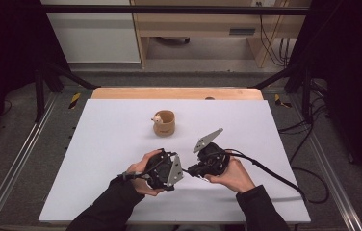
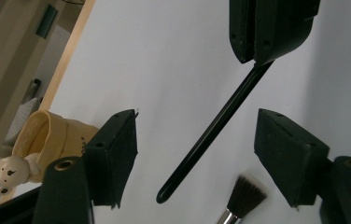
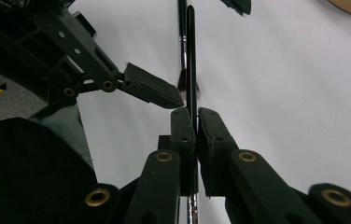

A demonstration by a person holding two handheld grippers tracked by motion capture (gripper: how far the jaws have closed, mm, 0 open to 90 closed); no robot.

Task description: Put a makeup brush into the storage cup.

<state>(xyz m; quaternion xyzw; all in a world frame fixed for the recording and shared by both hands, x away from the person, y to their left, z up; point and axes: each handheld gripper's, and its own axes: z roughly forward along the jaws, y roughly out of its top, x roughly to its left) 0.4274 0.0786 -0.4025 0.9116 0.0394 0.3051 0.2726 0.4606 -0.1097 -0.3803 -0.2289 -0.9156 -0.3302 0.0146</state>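
My right gripper (image 3: 196, 112) is shut on the thin black handle of a brush (image 3: 191, 56), which points straight ahead; its metal ferrule shows below the jaws. That handle (image 2: 211, 135) slants between the wide-open jaws of my left gripper (image 2: 197, 119) without touching them. A second brush (image 2: 244, 195), dark bristles on a silver ferrule, lies on the white board beneath. In the high view both grippers, left (image 1: 169, 169) and right (image 1: 196, 169), sit close together near the board's front.
A tan cup (image 1: 164, 123) with a small white bear (image 2: 9, 171) on its rim stands mid-board, beyond the grippers. The white board (image 1: 111, 144) covers a wooden table. Cables trail off to the right (image 1: 275, 175).
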